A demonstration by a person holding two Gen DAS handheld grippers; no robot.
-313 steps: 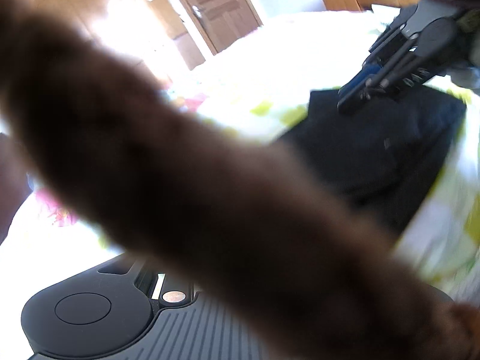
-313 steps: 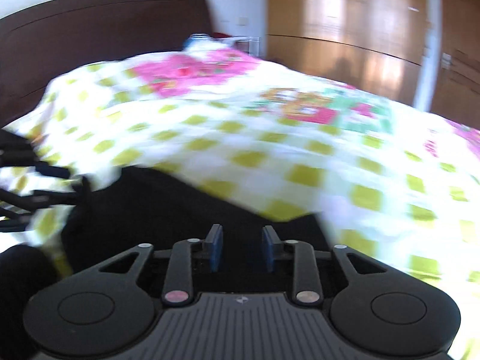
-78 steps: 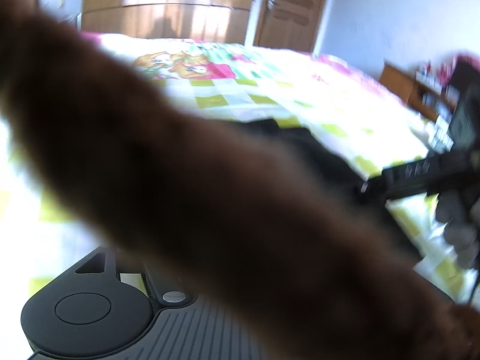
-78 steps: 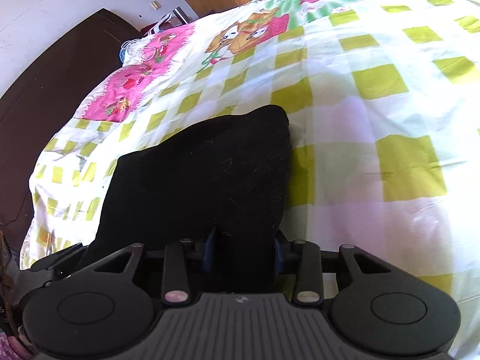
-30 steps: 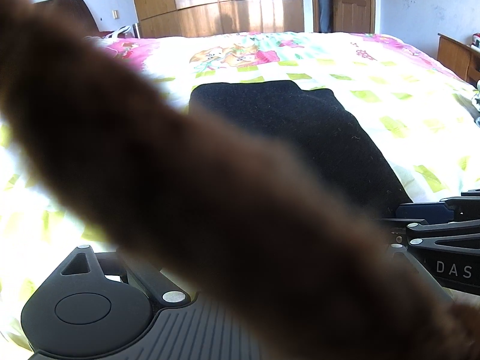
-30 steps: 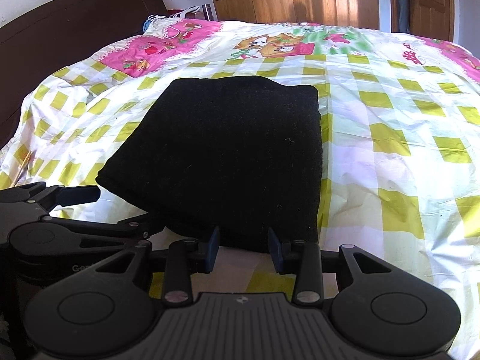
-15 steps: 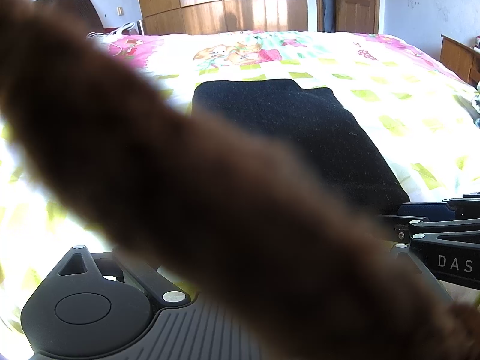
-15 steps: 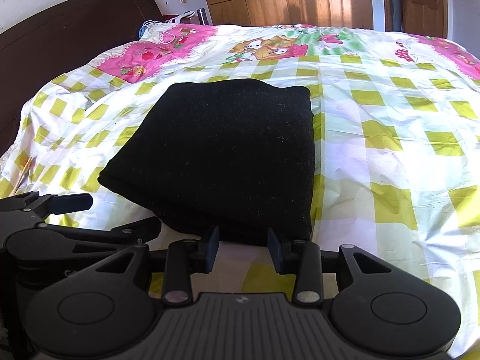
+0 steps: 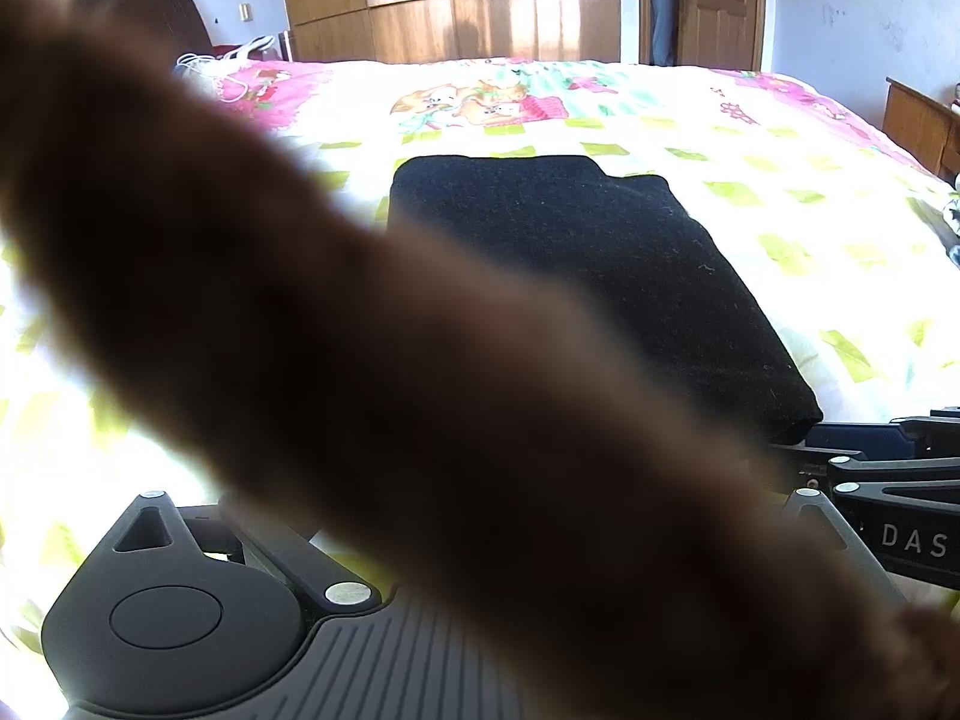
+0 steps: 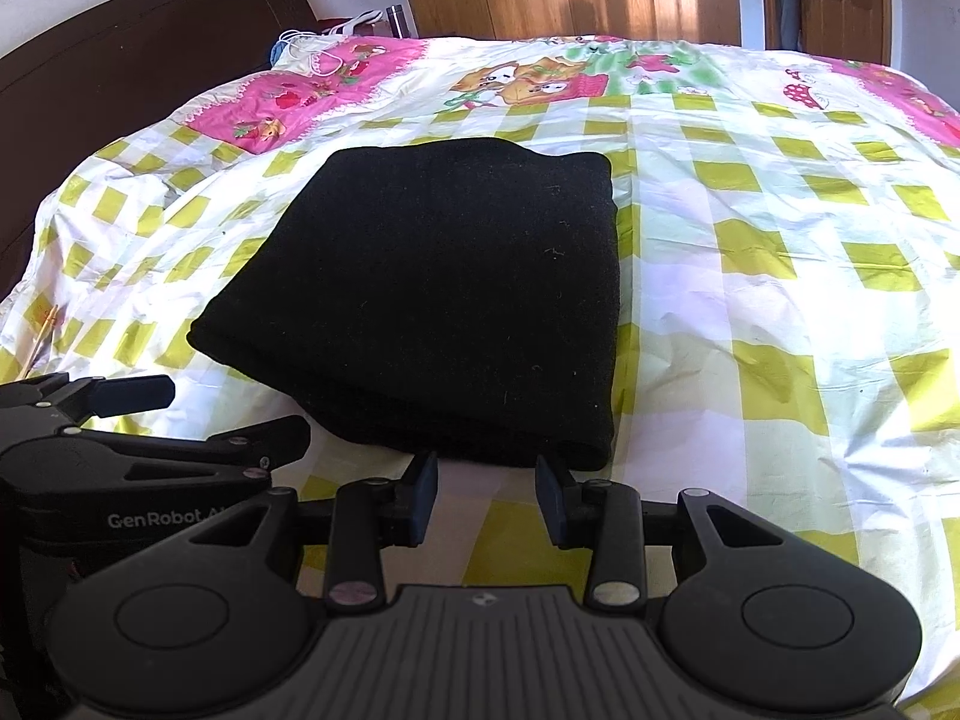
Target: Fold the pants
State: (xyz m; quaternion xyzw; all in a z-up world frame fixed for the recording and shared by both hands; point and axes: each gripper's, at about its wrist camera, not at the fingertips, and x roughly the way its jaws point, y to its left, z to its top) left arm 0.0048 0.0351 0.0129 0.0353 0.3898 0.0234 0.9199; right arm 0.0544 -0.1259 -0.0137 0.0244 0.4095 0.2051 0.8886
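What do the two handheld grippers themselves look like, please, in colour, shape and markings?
Both are matte black plastic. The right gripper has a ribbed grey body, two round discs, silver pivot screws and dark blue pads. The left gripper reads "GenRobot"; a blurred brown furry strand crosses its camera.

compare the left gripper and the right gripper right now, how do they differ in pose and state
The right gripper points straight at the near edge of the folded black pants, jaws apart with bare bedsheet showing between them; the left gripper lies sideways at the pants' near left corner, fingers spread wider. The right gripper's own camera sees its fingers clearly; the left one's view is mostly blocked by a blurred brown object. Both are open, holding nothing, just short of the pants.
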